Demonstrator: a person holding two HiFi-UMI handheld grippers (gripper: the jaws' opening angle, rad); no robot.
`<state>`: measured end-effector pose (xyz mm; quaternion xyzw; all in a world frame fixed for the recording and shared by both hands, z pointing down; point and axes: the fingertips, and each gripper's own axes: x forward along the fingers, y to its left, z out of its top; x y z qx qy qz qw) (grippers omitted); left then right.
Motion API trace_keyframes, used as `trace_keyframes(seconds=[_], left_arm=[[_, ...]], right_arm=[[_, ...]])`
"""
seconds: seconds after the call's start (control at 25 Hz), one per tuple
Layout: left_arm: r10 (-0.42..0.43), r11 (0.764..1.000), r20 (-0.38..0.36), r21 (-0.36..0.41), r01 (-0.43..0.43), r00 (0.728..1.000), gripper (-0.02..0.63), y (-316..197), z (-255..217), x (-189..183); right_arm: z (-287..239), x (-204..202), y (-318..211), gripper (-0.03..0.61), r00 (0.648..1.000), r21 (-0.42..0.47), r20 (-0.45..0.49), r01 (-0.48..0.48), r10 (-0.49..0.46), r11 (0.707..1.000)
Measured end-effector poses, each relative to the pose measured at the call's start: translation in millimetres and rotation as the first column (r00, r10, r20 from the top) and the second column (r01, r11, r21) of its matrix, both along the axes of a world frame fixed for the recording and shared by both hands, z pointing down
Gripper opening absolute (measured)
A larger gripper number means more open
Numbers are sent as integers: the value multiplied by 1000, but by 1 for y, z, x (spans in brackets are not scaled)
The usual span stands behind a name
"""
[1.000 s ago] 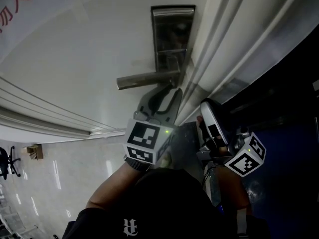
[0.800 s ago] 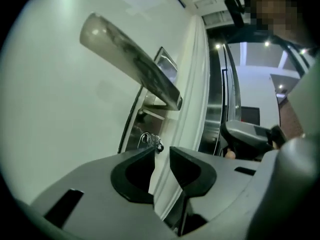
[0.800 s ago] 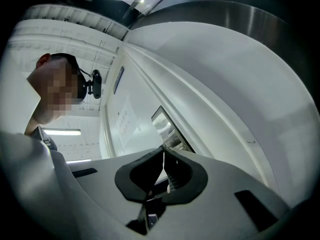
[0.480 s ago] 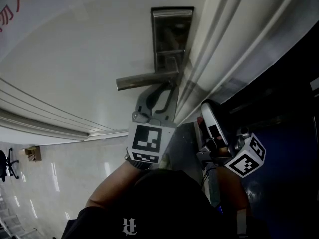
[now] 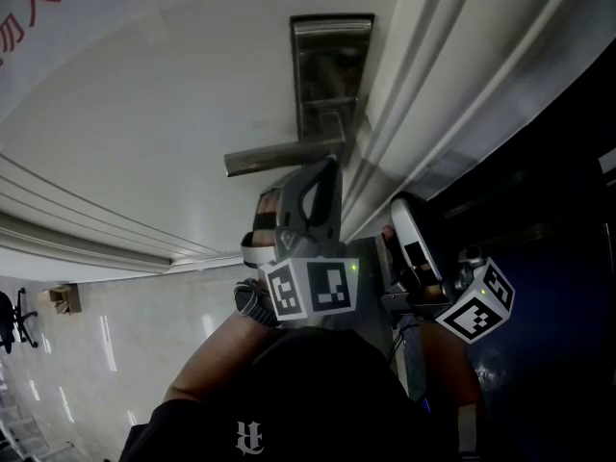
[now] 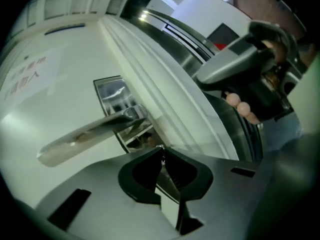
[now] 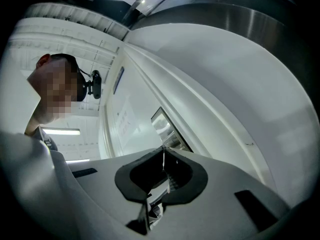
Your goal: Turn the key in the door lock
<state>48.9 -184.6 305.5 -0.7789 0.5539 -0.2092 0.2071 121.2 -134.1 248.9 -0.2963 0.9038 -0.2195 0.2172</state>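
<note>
The left gripper (image 6: 161,149), jaws pinching what seems to be the key (image 6: 161,153) at its tips just below the lever handle (image 6: 85,134), looks mid-turn, with the unlocking unconfirmed, while the right gripper (image 7: 163,151) waits beside it with its jaws pressed together on nothing.

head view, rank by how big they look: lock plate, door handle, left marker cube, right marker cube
1. lock plate
2. left marker cube and right marker cube: look alike, both nearer the camera, so unranked
3. door handle, long but thin
</note>
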Motion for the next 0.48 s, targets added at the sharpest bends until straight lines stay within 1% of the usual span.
trace_keyframes(seconds=[0.08,0.16,0.2,0.24,0.28,0.32,0.36,0.4,0.44,0.48], left_arm=[[-6,1000,79,31,4,997,23,0,1,1],[-11,998,124,59,4,992,23,1,1,2],[-9,998,131,68,0,991,23,3,1,2],[1,998,123,70,-9,992,25,5,1,2],[17,997,97,67,-23,995,25,9,0,1],[39,997,50,62,-42,998,25,13,-2,0],[65,996,-21,54,-64,998,25,18,-5,-1],[95,995,-121,39,-91,988,25,22,-9,-3],[123,992,-255,10,-124,959,25,25,-11,-6],[140,985,-418,-36,-171,897,25,27,-10,-9]], right_arm=[[0,-1,0,17,1000,1,-1,0,0,1000],[0,-1,0,17,1000,1,-2,1,-1,1000],[0,-2,0,17,1000,2,-3,1,-1,1000],[0,-2,1,17,1000,2,-3,1,-1,1000],[-1,-1,1,17,1000,3,-3,0,0,1000],[-1,0,0,17,1000,4,-3,-2,2,1000],[-1,1,0,17,1000,4,-3,-5,5,1000],[-1,2,-1,17,1000,3,-3,-9,9,1000],[-1,3,-1,17,1000,3,-4,-12,12,1000],[-1,5,-2,17,1000,3,-5,-14,14,1000]])
